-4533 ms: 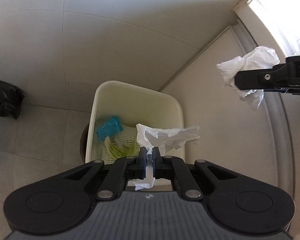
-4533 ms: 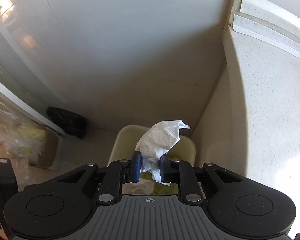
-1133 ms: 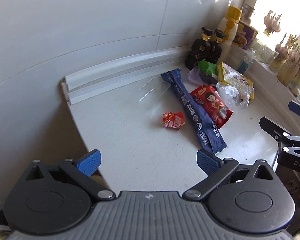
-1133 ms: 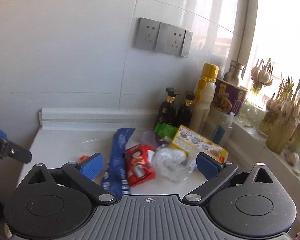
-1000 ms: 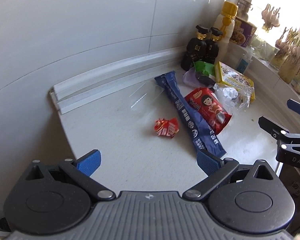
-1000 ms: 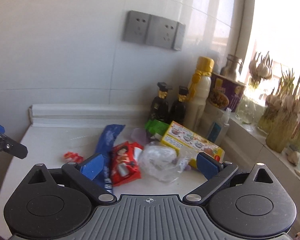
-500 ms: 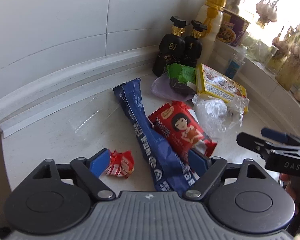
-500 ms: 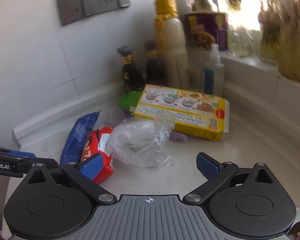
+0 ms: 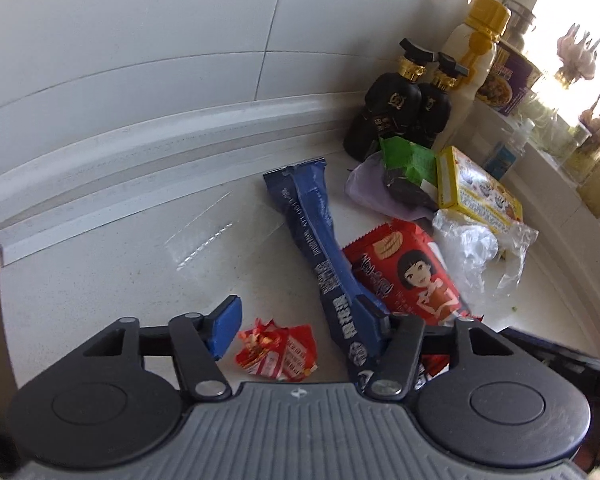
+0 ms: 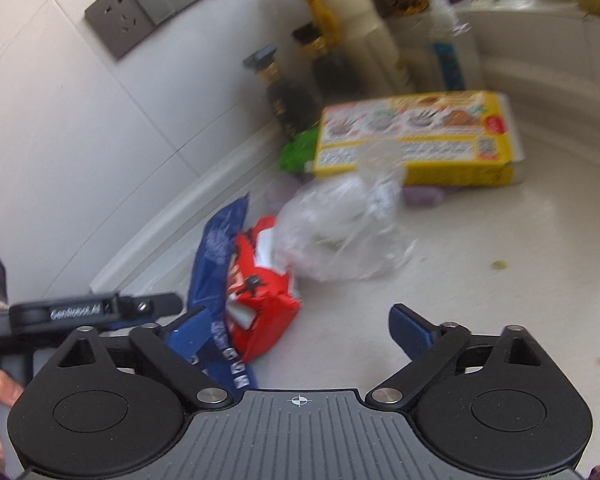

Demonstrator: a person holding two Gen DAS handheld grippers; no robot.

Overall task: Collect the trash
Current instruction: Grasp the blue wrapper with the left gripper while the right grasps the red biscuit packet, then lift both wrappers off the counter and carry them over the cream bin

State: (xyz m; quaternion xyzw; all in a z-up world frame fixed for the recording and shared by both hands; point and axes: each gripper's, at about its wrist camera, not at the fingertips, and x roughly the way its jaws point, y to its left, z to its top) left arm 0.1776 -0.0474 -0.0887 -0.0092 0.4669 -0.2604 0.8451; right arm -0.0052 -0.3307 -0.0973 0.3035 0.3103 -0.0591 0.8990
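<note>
Here, the left gripper (image 9: 300,320) is closing around a crinkled red foil wrapper (image 9: 278,350).

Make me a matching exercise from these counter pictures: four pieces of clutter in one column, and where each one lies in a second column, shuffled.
Things:
1. small crumpled red wrapper
2. long blue packet
3. yellow box
4. clear plastic bag

Places:
A. in front of the yellow box, beside the red snack packet
B. near the dark bottles, its far end raised
C. between the fingers of the left gripper
D. stretched between the small wrapper and the red snack packet

Pairs: 1-C, 2-D, 3-B, 4-A
</note>
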